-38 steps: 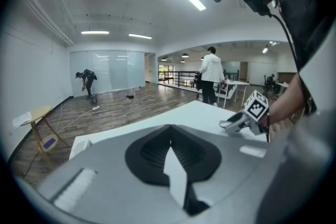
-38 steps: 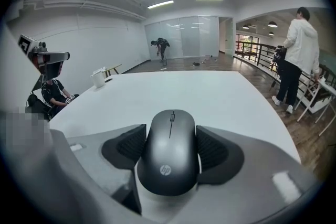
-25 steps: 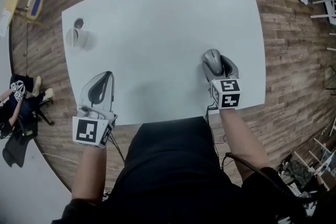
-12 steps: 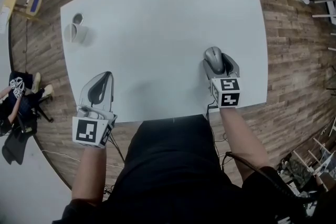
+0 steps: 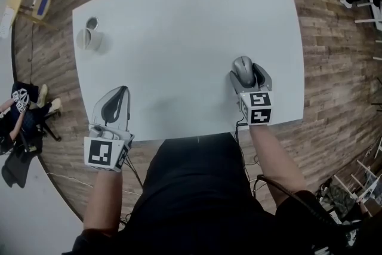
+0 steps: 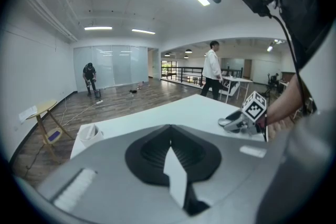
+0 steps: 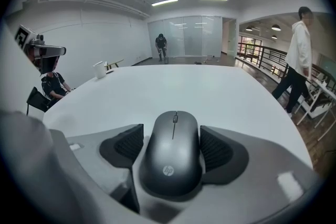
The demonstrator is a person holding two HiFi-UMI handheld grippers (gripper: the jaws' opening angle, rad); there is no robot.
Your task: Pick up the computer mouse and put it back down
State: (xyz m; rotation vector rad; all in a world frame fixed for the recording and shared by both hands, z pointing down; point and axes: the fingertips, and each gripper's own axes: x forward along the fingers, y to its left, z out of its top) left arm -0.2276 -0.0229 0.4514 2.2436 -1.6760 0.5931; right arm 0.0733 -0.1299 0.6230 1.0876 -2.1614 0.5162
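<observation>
A dark grey computer mouse [image 5: 242,68] [image 7: 172,157] lies flat on the white table [image 5: 191,21], near its front right edge. My right gripper [image 5: 248,72] [image 7: 172,139] straddles it, one black pad on each side. Its jaws are opening, and thin gaps show between the pads and the mouse's sides. My left gripper [image 5: 123,90] [image 6: 169,131] hovers over the table's front left part, its jaws shut with nothing between them. In the left gripper view the right gripper [image 6: 242,119] appears far off to the right.
A white cup [image 5: 89,40] [image 6: 89,132] [image 7: 100,69] and a small round lid [image 5: 91,24] sit at the table's far left corner. The table's front edge [image 5: 197,135] runs just behind both grippers. A person [image 7: 299,55] walks on the wooden floor to the right.
Both hands stay where they were and the mouse has not moved. Only the head view has shifted slightly.
</observation>
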